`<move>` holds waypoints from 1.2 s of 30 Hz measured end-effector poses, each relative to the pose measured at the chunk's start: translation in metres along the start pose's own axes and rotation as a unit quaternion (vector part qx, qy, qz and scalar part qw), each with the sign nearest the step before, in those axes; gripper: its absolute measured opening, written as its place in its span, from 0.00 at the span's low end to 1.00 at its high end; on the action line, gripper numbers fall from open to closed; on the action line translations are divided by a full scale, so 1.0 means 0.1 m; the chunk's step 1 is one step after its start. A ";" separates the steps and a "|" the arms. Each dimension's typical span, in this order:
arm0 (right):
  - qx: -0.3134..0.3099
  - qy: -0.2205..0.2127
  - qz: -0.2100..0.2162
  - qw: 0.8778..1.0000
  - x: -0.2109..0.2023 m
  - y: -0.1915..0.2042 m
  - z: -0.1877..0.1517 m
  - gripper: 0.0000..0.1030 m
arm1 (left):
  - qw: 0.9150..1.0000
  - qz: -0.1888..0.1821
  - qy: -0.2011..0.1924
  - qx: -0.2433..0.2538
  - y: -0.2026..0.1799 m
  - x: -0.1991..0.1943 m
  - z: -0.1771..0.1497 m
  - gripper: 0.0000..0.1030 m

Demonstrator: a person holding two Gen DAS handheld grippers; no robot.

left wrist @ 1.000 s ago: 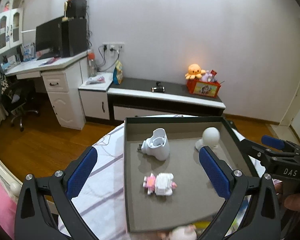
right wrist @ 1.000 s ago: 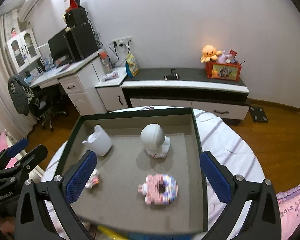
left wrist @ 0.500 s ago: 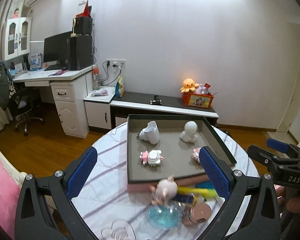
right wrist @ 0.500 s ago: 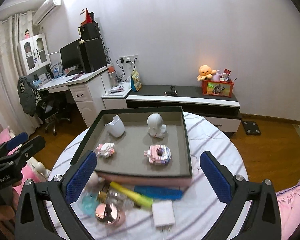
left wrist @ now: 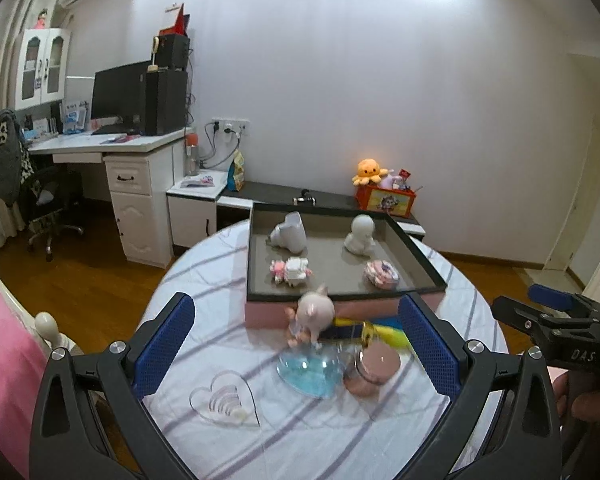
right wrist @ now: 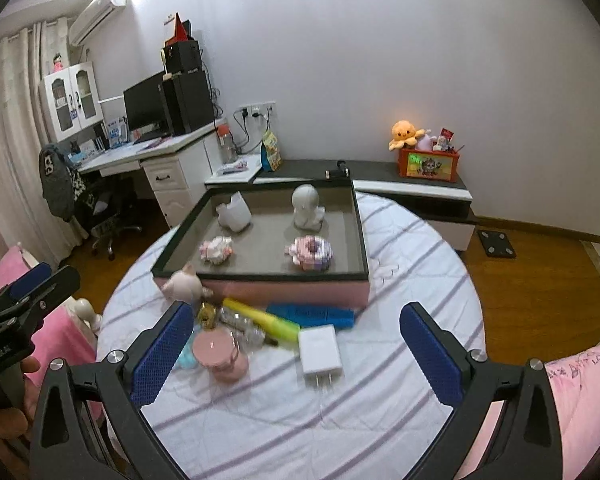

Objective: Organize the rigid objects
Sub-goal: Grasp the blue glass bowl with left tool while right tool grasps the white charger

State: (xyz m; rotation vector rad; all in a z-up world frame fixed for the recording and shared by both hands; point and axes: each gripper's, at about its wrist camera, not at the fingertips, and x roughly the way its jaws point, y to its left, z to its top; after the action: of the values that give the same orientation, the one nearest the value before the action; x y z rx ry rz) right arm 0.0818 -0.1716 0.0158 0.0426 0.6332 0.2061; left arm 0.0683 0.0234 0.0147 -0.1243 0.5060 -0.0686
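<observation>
A dark-rimmed tray [left wrist: 252, 256] [right wrist: 362, 236] on the round table holds a white vase-like piece [left wrist: 289, 233] [right wrist: 233, 215], a white figurine [left wrist: 360, 235] [right wrist: 307, 206], a pink-white block toy [left wrist: 291, 271] [right wrist: 217, 249] and a pink block ring [left wrist: 381, 275] [right wrist: 310, 253]. In front of it lie a pig figurine [left wrist: 315, 311] [right wrist: 184, 285], a pink round jar [left wrist: 374, 368] [right wrist: 217, 354], a yellow tube [right wrist: 262, 317], a blue bar [right wrist: 311, 315], a white charger [right wrist: 320, 350], a blue heart dish [left wrist: 306, 374] and a clear heart dish [left wrist: 224, 400]. My left gripper [left wrist: 296, 356] and right gripper [right wrist: 298, 354] hang open above the table's near side, both holding nothing.
The table wears a white striped cloth [right wrist: 420, 264]. Behind it stand a low cabinet [right wrist: 412, 184] with a toy box [right wrist: 428, 162] and a desk [left wrist: 100, 148] with a monitor. Pink bedding [right wrist: 580, 376] flanks the table. A hand [left wrist: 588, 400] holds the right gripper.
Both grippers have pulled back and up from over the tray, so the objects in front of the tray and the near table have come into view. Both stay open.
</observation>
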 end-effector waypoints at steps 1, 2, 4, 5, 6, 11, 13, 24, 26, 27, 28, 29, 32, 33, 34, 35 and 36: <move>0.001 0.003 -0.002 1.000 0.01 -0.01 -0.02 1.00 | 1.000 -0.001 0.004 0.001 -0.01 0.01 -0.04 1.00; 0.003 0.005 -0.002 1.000 0.02 -0.01 -0.04 1.00 | 1.000 -0.001 0.009 0.003 -0.02 0.01 -0.08 1.00; 0.005 0.009 -0.001 1.000 0.03 -0.03 -0.06 1.00 | 1.000 -0.003 0.015 0.005 -0.03 0.02 -0.13 1.00; 0.005 0.009 -0.002 1.000 0.03 -0.04 -0.07 1.00 | 1.000 -0.004 0.017 0.006 -0.04 0.02 -0.15 1.00; 0.006 0.009 -0.002 1.000 0.03 -0.04 -0.08 1.00 | 1.000 -0.004 0.017 0.007 -0.04 0.01 -0.16 1.00; 0.007 0.014 -0.003 1.000 0.04 -0.06 -0.12 1.00 | 1.000 -0.004 0.021 0.016 -0.07 0.04 -0.21 1.00; 0.009 0.020 -0.005 1.000 0.08 -0.09 -0.16 1.00 | 0.999 -0.003 0.029 0.021 -0.09 0.08 -0.26 1.00; 0.014 0.075 -0.019 0.997 0.43 -0.20 -0.30 1.00 | 0.994 -0.011 0.107 0.029 -0.08 0.57 -0.60 1.00; 0.011 0.088 -0.022 0.996 0.54 -0.21 -0.34 1.00 | 0.992 -0.014 0.121 0.029 -0.07 0.68 -0.66 1.00; 0.010 0.093 -0.024 0.995 0.57 -0.21 -0.35 1.00 | 0.992 -0.013 0.125 0.030 -0.07 0.72 -0.68 1.00; 0.010 0.099 -0.025 0.995 0.62 -0.22 -0.37 1.00 | 0.991 -0.012 0.130 0.032 -0.07 0.78 -0.69 1.00; 0.009 0.104 -0.026 0.994 0.67 -0.22 -0.38 1.00 | 0.990 -0.011 0.135 0.034 -0.07 0.84 -0.71 1.00; 0.007 0.118 -0.029 0.993 0.81 -0.25 -0.40 1.00 | 0.988 -0.009 0.148 0.038 -0.07 0.99 -0.72 1.00; 0.005 0.122 -0.030 0.992 0.86 -0.25 -0.41 1.00 | 0.988 -0.010 0.152 0.040 -0.07 1.04 -0.73 1.00; 0.004 0.126 -0.032 0.991 0.91 -0.26 -0.42 1.00 | 0.987 -0.009 0.155 0.043 -0.07 1.09 -0.73 1.00; 0.004 0.131 -0.032 0.991 0.96 -0.26 -0.42 1.00 | 0.986 -0.009 0.159 0.045 -0.08 1.14 -0.74 1.00; 0.003 0.136 -0.030 0.990 1.01 -0.27 -0.43 1.00 | 0.986 -0.008 0.161 0.047 -0.08 1.19 -0.74 1.00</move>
State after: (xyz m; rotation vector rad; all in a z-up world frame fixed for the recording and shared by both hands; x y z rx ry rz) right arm 0.1407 -0.1783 -0.0805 0.0008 0.9061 0.1517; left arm 0.1356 -0.0034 -0.1052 -0.0238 0.8243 -0.1303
